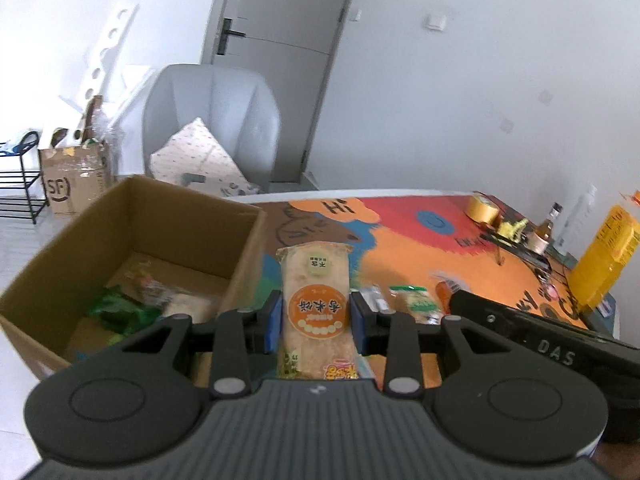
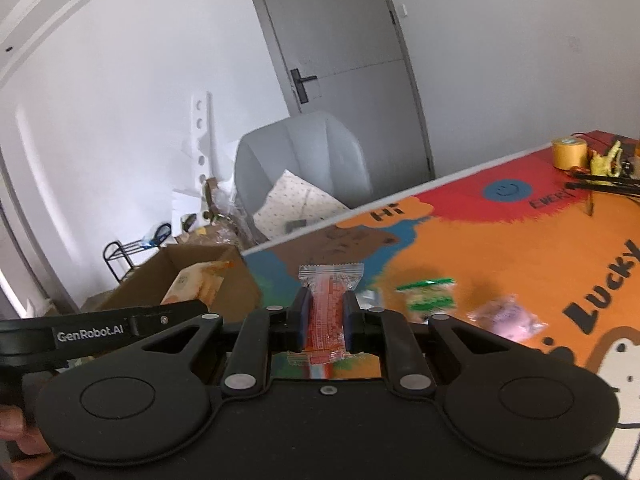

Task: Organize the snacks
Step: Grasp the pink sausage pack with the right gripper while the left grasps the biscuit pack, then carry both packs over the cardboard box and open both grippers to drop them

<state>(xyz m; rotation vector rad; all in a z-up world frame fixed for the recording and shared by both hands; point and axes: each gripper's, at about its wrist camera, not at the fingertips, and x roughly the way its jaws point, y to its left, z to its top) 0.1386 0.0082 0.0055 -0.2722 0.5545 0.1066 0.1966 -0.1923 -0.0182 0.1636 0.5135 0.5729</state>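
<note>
Grippers tilt down over the table (image 1: pixel 460 256): we see left gripper (image 1: pixel 316 316) pinching a rice cracker (image 1: pixel 314 284), right gripper (image 2: pixel 324 316) a red sachet (image 2: pixel 329 304); box (image 1: pixel 176 216) contents blurred.

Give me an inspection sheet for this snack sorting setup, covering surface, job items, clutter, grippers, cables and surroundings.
Surface: table under a bright cartoon mat, bare at centre.
Job's things: cardboard box beside the table with a few snacks inside; green-topped packet and pink packet on the mat.
Clutter: tape roll, yellow bottle, small bottles at the far edge.
Grippers: left gripper shut on a rice cracker pack; right gripper shut on an orange stick snack.
Cables: dark cable-like strands near the tape roll, unclear.
Surroundings: grey chair, door, black rack.
</note>
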